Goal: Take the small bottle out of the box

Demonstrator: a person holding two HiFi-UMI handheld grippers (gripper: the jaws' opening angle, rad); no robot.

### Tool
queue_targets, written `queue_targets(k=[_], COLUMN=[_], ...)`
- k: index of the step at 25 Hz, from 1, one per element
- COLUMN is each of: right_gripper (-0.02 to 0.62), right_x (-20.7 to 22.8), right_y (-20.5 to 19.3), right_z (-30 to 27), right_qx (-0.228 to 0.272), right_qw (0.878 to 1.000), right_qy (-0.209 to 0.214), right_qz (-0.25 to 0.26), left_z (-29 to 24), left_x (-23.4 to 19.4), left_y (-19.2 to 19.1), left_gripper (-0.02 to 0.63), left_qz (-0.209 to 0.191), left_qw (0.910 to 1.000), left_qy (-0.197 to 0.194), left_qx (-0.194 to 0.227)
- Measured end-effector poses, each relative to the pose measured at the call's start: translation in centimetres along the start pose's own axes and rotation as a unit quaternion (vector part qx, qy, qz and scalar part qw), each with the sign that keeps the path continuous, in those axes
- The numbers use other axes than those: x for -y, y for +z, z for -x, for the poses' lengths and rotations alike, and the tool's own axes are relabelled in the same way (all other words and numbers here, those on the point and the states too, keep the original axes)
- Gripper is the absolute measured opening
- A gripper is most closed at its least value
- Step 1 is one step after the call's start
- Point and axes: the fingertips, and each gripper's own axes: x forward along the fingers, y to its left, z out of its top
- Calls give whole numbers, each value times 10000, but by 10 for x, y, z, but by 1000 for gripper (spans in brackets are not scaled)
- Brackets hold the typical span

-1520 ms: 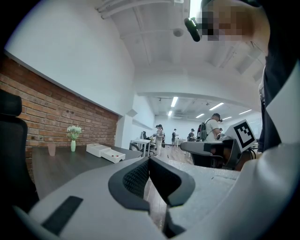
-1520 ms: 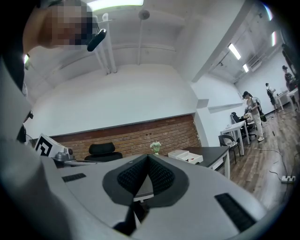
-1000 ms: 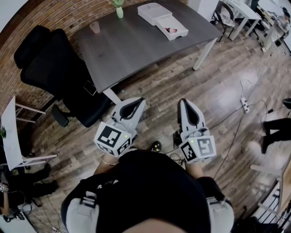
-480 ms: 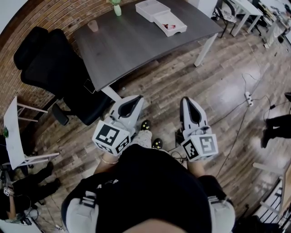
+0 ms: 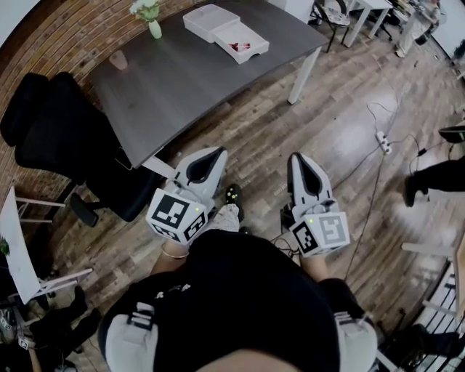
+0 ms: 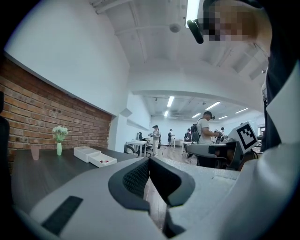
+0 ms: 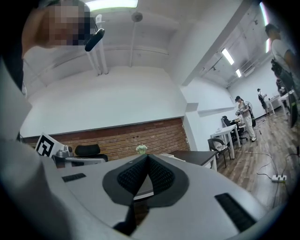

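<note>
Approach phase, seen from the head view and both gripper views. The left gripper (image 5: 213, 154) and right gripper (image 5: 298, 158) are carried side by side, pointing level, over the wooden floor (image 5: 341, 138). Each gripper's own view shows its jaws pressed together with nothing between them. Over the last second the grippers have kept this same carried pose in front of the body. Meanwhile the tabletop (image 5: 182, 87) has slid leftward in the head view, and its near corner now lies to the left of the left gripper. A dark shoe (image 5: 232, 195) shows between the grippers, farther forward than a second ago, which reads as the person stepping along the table's near side. The open white box (image 5: 254, 55) stands near the far right corner of the tabletop, touching a second white tray (image 5: 209, 20). A reddish item (image 5: 240, 46) lies inside the box and may be the small bottle, though it is too small here to tell. A vase (image 5: 149, 16) stands at the far edge, and a cup (image 5: 118, 59) stands near the far left corner. The box also shows low and distant in the left gripper view (image 6: 96, 157), well apart from both grippers. Judged from this, the task proper has not begun. The person must first close on the right end of the table, and one gripper's jaws must part before the bottle can be lifted out.
</note>
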Motion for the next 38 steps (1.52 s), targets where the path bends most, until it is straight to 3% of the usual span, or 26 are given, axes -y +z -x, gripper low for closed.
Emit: queue_targets(k=[10, 38], right_gripper=[2, 20], right_x=[43, 72], right_y=[4, 2], right_z=[-40, -203], right_qx=[-38, -513], right_qw=[9999, 9983], right_qy=[-154, -169], right_qz=[5, 224], left_z=[-60, -161], left_x=[-23, -166], left_y=[2, 8], left_gripper=[2, 2], left_qz=[-6, 392], left_qw=[9998, 9990], left_qy=[-177, -216], left_qx=[-17, -5])
